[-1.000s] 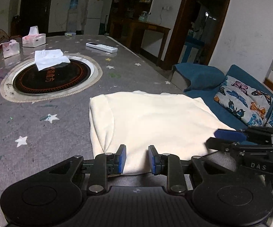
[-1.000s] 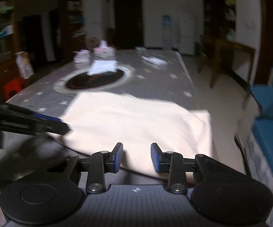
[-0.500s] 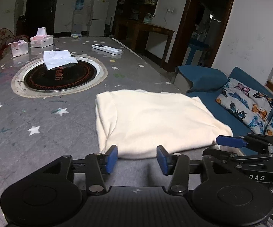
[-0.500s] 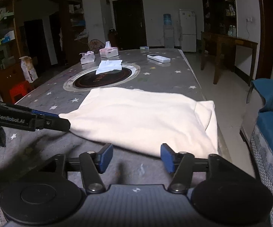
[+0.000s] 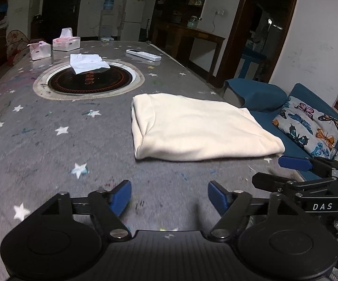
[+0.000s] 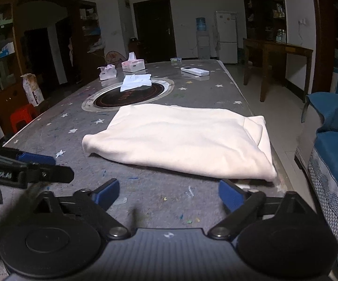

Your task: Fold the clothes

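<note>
The left gripper [image 5: 169, 196] points down at a slant, its blue pads [image 5: 121, 195] wide apart with nothing between them; its jaws have just been opening. The right gripper [image 6: 169, 195] sits beside it at a like tilt, pads [image 6: 230, 196] spread wider, also empty, jaws likewise just opening. Each shows in the other's view.

Sofa [image 5: 309, 107] cut off at right edge; text on round inset [image 5: 89, 79] too small to read.
</note>
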Demonstrator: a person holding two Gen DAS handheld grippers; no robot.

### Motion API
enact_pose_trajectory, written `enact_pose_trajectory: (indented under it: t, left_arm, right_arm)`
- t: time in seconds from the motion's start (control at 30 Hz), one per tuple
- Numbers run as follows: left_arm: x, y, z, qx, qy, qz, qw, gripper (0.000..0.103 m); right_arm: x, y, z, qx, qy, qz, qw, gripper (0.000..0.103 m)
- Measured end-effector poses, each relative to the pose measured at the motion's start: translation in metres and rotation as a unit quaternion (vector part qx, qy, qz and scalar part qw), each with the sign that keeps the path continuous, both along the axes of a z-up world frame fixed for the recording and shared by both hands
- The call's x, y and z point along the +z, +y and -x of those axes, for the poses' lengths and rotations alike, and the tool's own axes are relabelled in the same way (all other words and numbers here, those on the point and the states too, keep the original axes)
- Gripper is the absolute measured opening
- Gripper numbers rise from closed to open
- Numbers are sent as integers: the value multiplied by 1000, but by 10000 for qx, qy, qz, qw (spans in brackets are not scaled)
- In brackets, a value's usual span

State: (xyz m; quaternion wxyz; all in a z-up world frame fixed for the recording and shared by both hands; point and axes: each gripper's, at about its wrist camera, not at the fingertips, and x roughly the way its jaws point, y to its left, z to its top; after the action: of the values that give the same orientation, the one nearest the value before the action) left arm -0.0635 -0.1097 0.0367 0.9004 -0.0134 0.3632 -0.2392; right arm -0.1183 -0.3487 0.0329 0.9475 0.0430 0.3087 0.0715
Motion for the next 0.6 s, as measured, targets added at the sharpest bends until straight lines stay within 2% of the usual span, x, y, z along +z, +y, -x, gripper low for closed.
enact_pose_trajectory:
  t: [0.13, 0.6]
  left_arm:
    - [-1, 4, 9, 75, -5, 4, 10000, 86]
    - [-3, 13, 25, 277, 50, 79, 9996, 100]
  right_arm:
    - [-2, 4, 7, -23, -25, -13, 10000, 103]
    - [-3, 5, 23, -185, -132, -57, 9997, 103]
